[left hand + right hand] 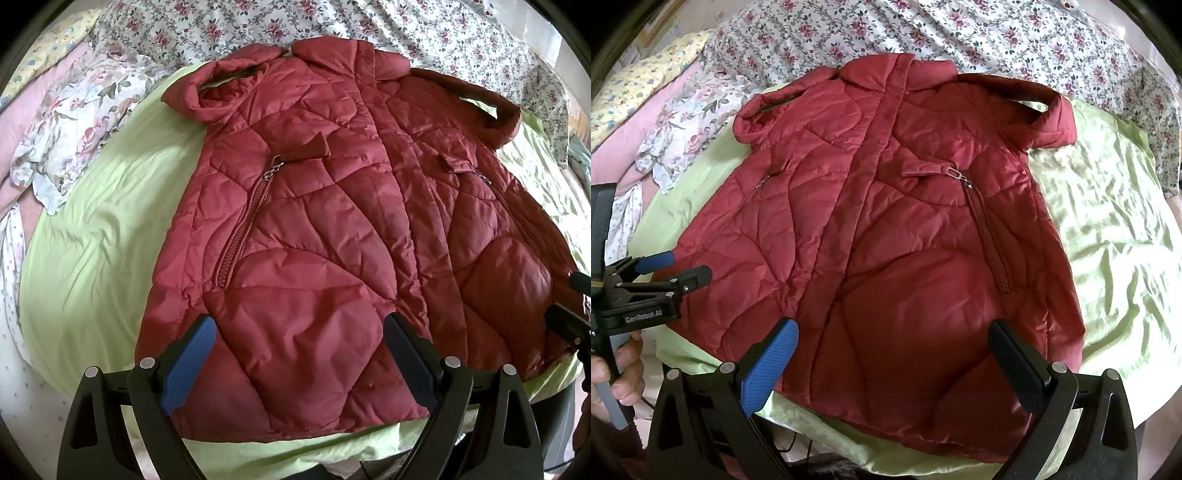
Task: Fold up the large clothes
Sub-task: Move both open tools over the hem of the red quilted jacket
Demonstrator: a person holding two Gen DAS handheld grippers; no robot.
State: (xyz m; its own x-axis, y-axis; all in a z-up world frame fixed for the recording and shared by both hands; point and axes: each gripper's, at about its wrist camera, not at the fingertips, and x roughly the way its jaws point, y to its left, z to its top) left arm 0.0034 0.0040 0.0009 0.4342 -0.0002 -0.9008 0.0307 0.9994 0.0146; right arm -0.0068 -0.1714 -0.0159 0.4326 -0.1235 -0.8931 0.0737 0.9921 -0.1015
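One red quilted coat (pixel 325 236) lies spread front-up on the pale green sheet (pixel 99 236), collar toward the far side, hem toward me. I count two zip pockets on its front, one on each side of the centre placket, and each carries a metal zip pull (pixel 958 177). Both sleeves look folded in near the shoulders. Two grippers are in play. My left gripper (pixel 301 354) hangs over the near hem with its jaws spread wide and nothing between the pads; my right gripper (pixel 892 360) hangs over the hem further along, jaws likewise released and empty. From the right wrist view I see one hand (pixel 617 369) around the left tool's handle. Beyond the coat lies a rose-print floral cover (pixel 960 33), and a second floral cloth (pixel 74 122) sits bunched off to the left.
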